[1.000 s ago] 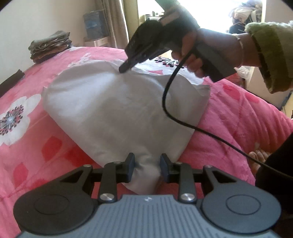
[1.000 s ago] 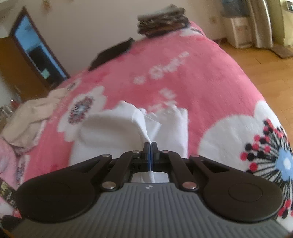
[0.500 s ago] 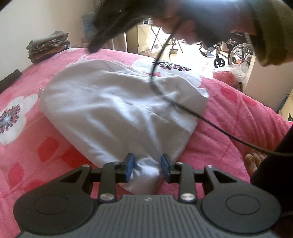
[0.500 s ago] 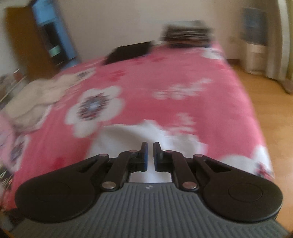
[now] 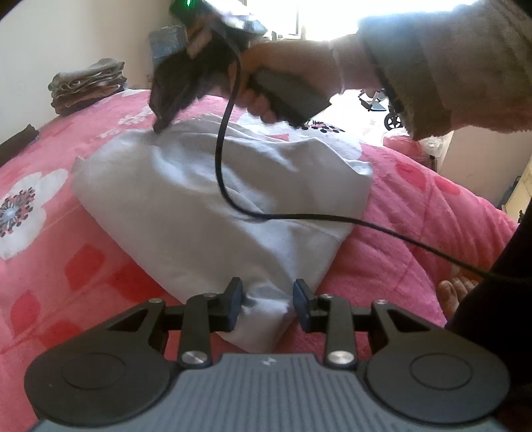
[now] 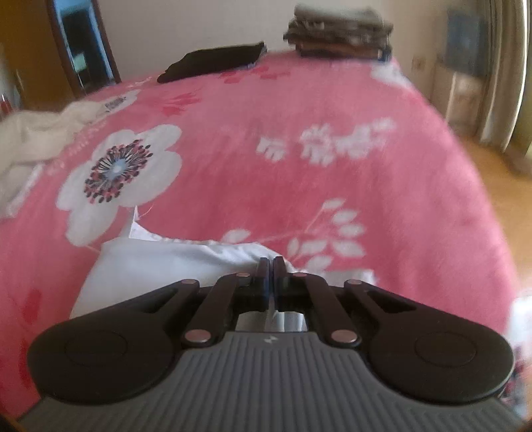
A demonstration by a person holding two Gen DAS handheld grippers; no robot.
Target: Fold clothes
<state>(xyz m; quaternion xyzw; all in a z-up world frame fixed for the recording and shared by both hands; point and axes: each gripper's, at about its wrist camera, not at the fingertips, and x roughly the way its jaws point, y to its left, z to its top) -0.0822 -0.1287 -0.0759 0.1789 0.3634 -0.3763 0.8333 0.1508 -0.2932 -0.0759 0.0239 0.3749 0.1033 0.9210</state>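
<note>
White cotton, thin and limp, bunches up between the fingers of the left gripper (image 5: 266,300), which stands wide apart with a tuck of the near corner sitting in the gap, gripped by nothing. Out from there the white garment (image 5: 212,206) spreads across the pink floral bed (image 5: 415,232), lying in a rough, rumpled slab with soft ridges running through it (no crisp creases anywhere I can make out).

At the far edge, the right gripper (image 6: 270,266) comes down on the cloth, its fingers drawn almost together with only a sliver between them; from its own camera the white hem sits right at the tips, but whether any fabric is actually pinched there I cannot tell. A hand (image 5: 282,83) carries it, and a black cable (image 5: 226,166) droops across the garment.

How will it handle? My read: very light, fully soft, no stiffness to hold a shape, so it will sag and slide wherever it is not supported. The fleecy bed cover should drag on it a bit, which helps keep a laid edge in place. Best hold looks like a corner or the hemmed edge, taking in both layers, since a pinch in the middle would only lift a peak. That cable could snag a fold.

Further out, a stack of folded clothes (image 6: 339,30) and a dark folded item (image 6: 212,64) rest at the bed's far end, with a cream heap (image 6: 36,139) off to the side.
</note>
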